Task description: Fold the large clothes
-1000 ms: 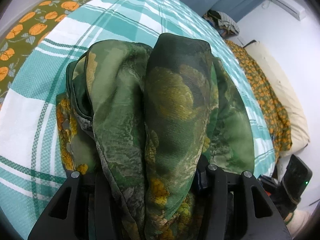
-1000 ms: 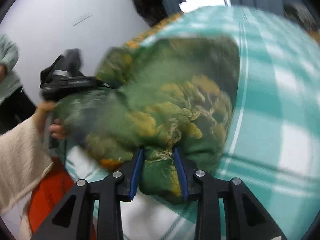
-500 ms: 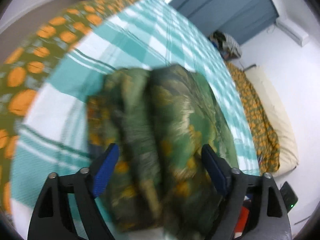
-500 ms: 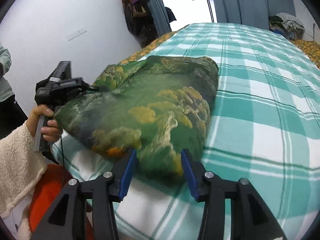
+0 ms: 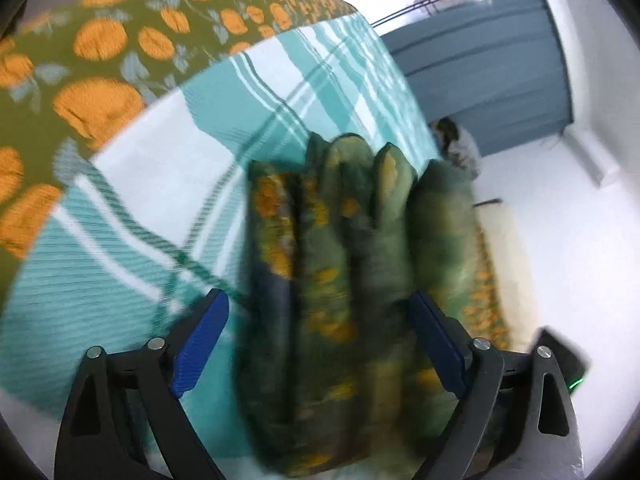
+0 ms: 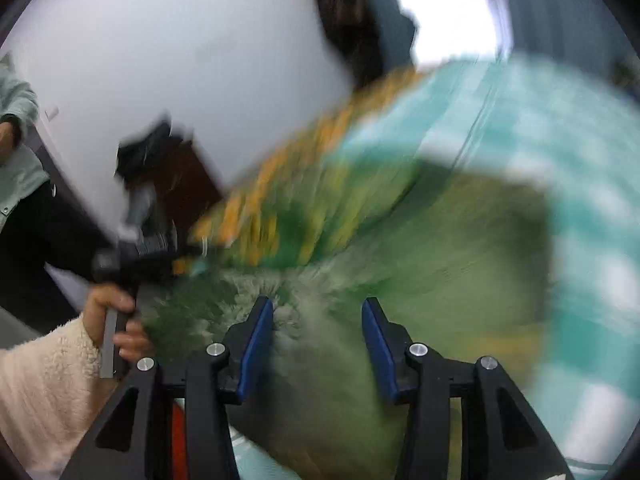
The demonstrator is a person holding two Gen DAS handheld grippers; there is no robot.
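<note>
From the left wrist view, the folded green garment with yellow-orange blotches point(image 5: 352, 280) stood bunched in about 4 upright folds at the centre of the frame, resting on the teal-and-white checked bedspread point(image 5: 120, 264). The left gripper point(image 5: 320, 340) straddled it with its jaws spread wide; they had just been opening. The left blue pad point(image 5: 200, 344) stood clear of the cloth with bedspread showing in the gap, and the right blue pad point(image 5: 436, 344) sat right at the bundle's edge, though the blur hid whether it touched. An olive blanket printed with orange fruit point(image 5: 100, 48) curved across the upper left of the frame, and blue-grey curtains point(image 5: 480, 72) hung at the upper right against a white wall point(image 5: 560, 220).

The right wrist view was heavily smeared by motion. There the same green garment point(image 6: 440, 240) filled the middle and lower part of the frame, spreading over the checked bedspread point(image 6: 592, 160) at the right. The right gripper point(image 6: 318, 332) held its 2 blue pads point(image 6: 256, 344) partly apart with blurred cloth showing between them; the pads did not look pressed onto it, and its jaws had just been widening too. At the left edge of that frame, a hand point(image 6: 116, 320) in a cream fleece sleeve point(image 6: 44, 384) gripped the handle of the other black gripper point(image 6: 140, 236), whose front end met the garment's left side. A person in a pale green top point(image 6: 16, 152) stood at the far left.
</note>
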